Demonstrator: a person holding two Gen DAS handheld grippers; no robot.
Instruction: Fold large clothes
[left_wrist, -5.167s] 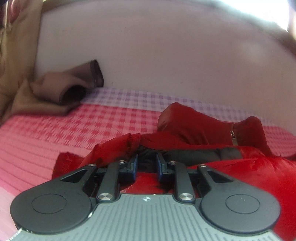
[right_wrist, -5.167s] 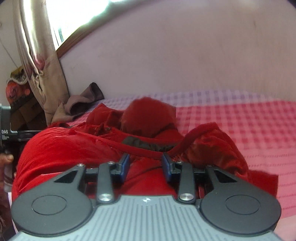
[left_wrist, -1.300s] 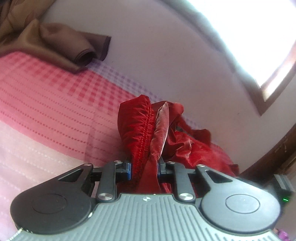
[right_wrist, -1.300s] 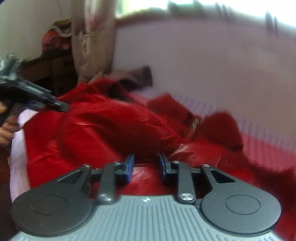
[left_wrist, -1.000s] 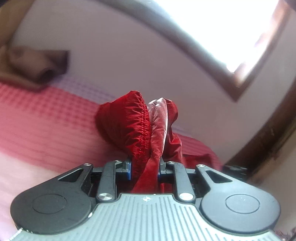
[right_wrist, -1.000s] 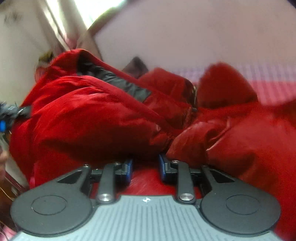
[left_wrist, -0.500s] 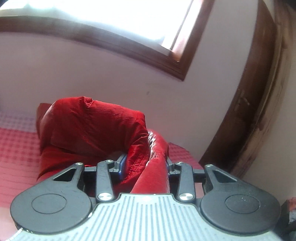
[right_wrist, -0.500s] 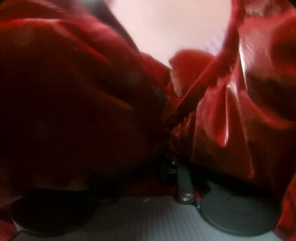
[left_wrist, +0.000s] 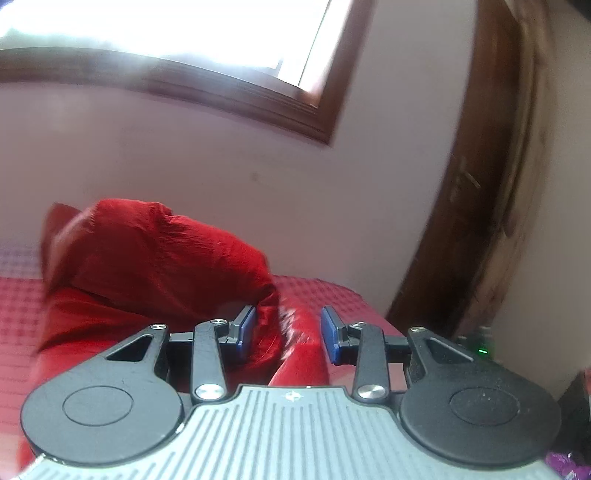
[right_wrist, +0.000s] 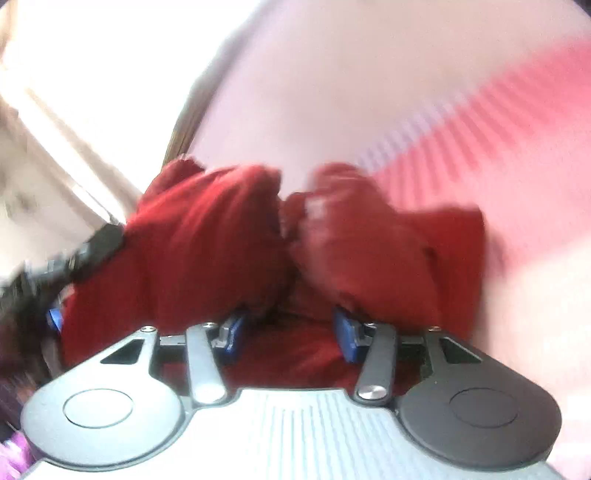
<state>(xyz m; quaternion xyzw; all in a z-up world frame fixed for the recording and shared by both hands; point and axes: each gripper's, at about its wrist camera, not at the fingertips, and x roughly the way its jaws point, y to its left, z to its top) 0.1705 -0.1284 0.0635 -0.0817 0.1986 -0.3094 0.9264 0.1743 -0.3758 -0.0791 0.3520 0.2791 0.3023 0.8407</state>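
while red jacket (left_wrist: 155, 266) lies bunched between left fingers (left_wrist: 245, 328).

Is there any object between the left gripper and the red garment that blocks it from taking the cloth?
Nothing visible blocks it. The red garment already lies between the fingers of the left gripper, whose jaws have just been opening. A fold of cloth runs through the gap. The pink checked bedcover beyond carries nothing else.
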